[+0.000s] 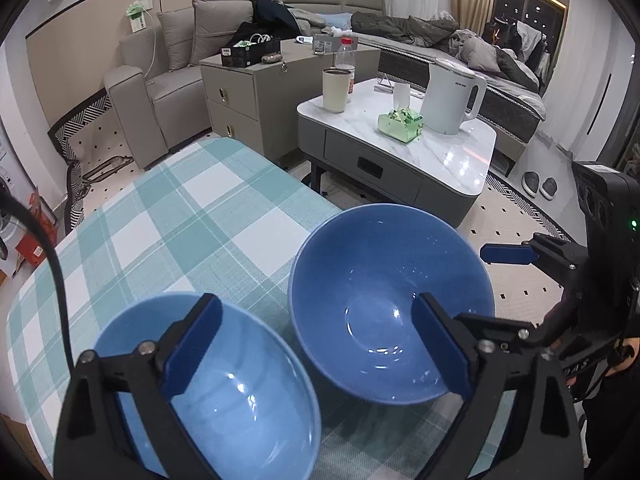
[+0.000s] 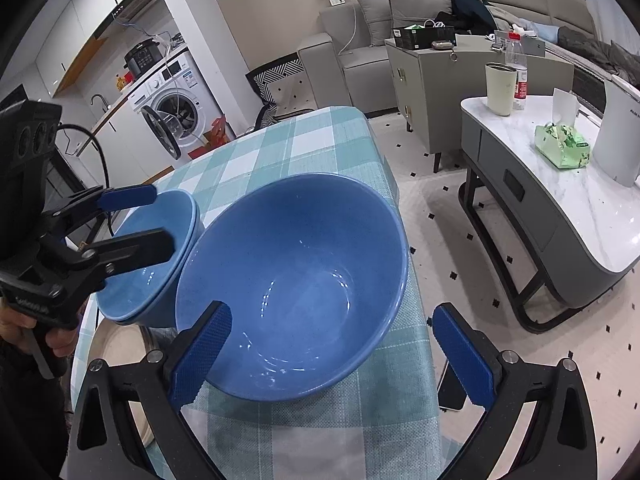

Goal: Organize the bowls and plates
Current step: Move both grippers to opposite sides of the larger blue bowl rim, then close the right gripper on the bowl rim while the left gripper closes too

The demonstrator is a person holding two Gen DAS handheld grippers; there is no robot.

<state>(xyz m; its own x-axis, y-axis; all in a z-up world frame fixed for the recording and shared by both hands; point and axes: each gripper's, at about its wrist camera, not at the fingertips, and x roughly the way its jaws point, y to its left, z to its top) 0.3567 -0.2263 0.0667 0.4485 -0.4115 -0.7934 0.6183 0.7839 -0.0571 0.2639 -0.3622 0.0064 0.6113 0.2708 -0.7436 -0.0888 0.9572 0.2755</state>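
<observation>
A green and white checked cloth [image 1: 168, 216] covers the surface. Near it stands a low grey table with a white marble top [image 1: 452, 152]. On that top are a tall white kettle [image 1: 452, 96], a green pack of tissues [image 1: 401, 123], a cream cup [image 1: 335, 90] and a clear bottle with a red cap [image 1: 345, 56]. A beige sofa [image 1: 160, 76] stands behind. A white washing machine [image 2: 176, 108] has its door open. Two grey slippers [image 1: 540, 186] lie on the floor.

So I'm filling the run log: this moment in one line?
left gripper: open, over light blue bowls | right gripper: open, at dark blue bowl
</observation>
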